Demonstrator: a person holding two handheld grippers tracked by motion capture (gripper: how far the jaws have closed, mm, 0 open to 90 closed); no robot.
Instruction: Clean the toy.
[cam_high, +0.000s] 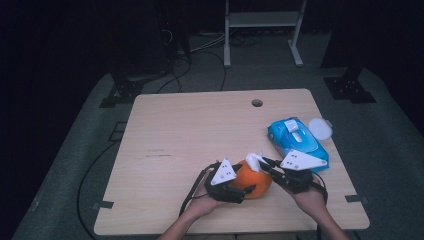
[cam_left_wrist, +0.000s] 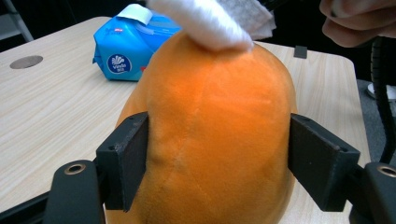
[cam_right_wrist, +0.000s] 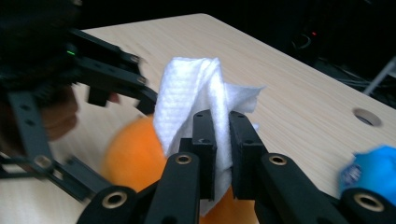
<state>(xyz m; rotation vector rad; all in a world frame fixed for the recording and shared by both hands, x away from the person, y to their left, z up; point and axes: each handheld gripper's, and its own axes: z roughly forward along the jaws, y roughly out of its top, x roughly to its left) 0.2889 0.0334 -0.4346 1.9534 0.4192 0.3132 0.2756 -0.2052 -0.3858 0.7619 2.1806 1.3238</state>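
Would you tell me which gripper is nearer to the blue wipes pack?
Right. The right gripper sits just beside the blue wipes pack; the left gripper lies farther away, across the orange plush toy.

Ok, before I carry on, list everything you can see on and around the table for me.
plush orange toy: one, orange, near front edge of table, squeezed between the left tongs' jaws.
wipe: one, white, pinched in the right tongs, resting on top of the toy.
wipes pack: one, blue, right side of table, flap open.
round lid: one, white, beside the pack at the right edge.
table: one, light wood, round hole near far edge.
metal stand: one, pale, on floor beyond the table.
cables: several, black, on floor behind the table.
left tongs: black, closed on the toy.
right tongs: black, shut on the wipe.
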